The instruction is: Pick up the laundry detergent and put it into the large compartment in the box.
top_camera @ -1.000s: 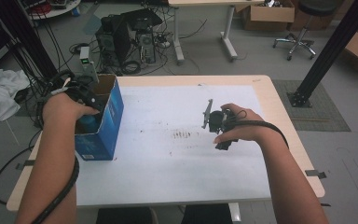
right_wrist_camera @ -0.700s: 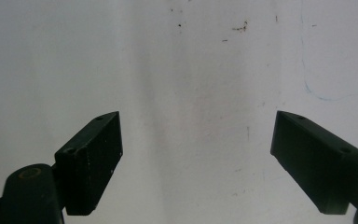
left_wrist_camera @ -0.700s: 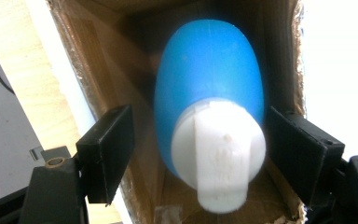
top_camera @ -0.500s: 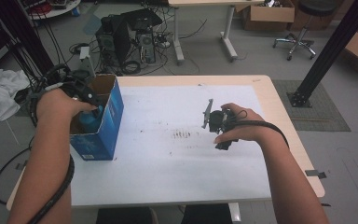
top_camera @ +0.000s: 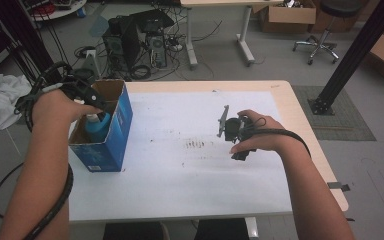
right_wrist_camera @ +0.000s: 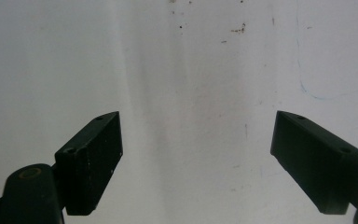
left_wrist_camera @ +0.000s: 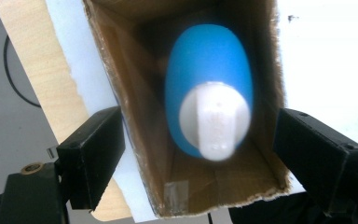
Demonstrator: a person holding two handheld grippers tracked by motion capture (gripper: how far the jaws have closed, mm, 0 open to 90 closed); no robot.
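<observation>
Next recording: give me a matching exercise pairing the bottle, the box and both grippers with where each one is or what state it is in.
Things:
1. blue bottle
2. cardboard box
3. left gripper
4. right gripper

States:
A. open above bare white tabletop
B. stands on the table's left part, top open
C. open above the box, jaws apart from the bottle
D. upright inside the box, white cap up

Pairs: 1-D, 2-B, 3-C, 4-A

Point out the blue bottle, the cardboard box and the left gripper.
blue bottle (left_wrist_camera: 208, 70): left gripper view, its blue body.
cardboard box (top_camera: 121, 122): high view, its blue side wall.
left gripper (left_wrist_camera: 198, 161): left gripper view, midway between its fingers.
</observation>
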